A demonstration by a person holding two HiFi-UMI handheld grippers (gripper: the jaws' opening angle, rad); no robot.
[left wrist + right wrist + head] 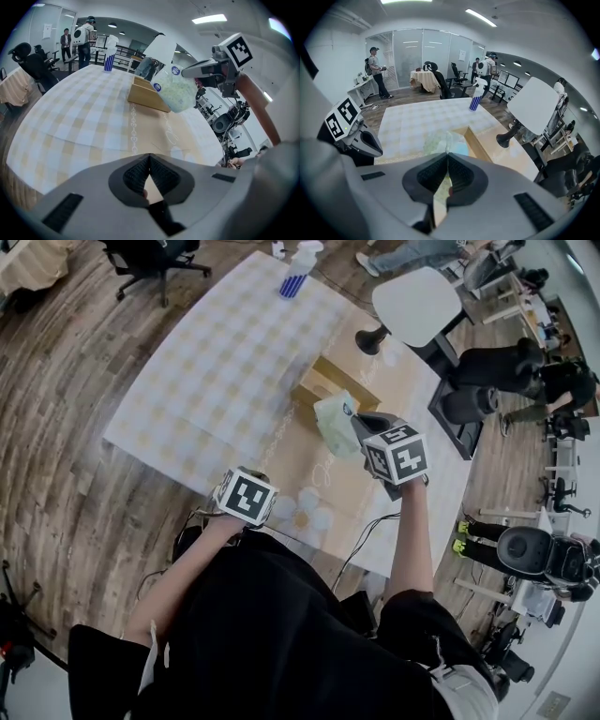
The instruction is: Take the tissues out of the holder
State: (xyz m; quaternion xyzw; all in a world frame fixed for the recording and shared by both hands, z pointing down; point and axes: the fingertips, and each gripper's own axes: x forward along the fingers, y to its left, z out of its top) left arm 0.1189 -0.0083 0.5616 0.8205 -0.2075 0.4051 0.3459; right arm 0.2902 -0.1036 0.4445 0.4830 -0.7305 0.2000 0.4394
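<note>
My right gripper (pixel 354 424) is shut on a pale green pack of tissues (pixel 335 424), which hangs in the air just in front of the open wooden holder (pixel 330 379). The left gripper view shows the pack (pixel 176 91) clear of the holder (pixel 143 96), pinched at its upper right by the right gripper (pixel 188 71). In the right gripper view the pack (pixel 439 139) sits just beyond the closed jaws. My left gripper (pixel 251 486) stays near the table's front edge, shut, with nothing in it (pixel 149 157).
A checked cloth (pixel 216 362) covers the table. A blue-and-white spray bottle (pixel 298 273) stands at its far end. A white round tabletop (pixel 417 306) and a black horn-shaped object (pixel 370 338) lie to the right of the holder. People stand far off.
</note>
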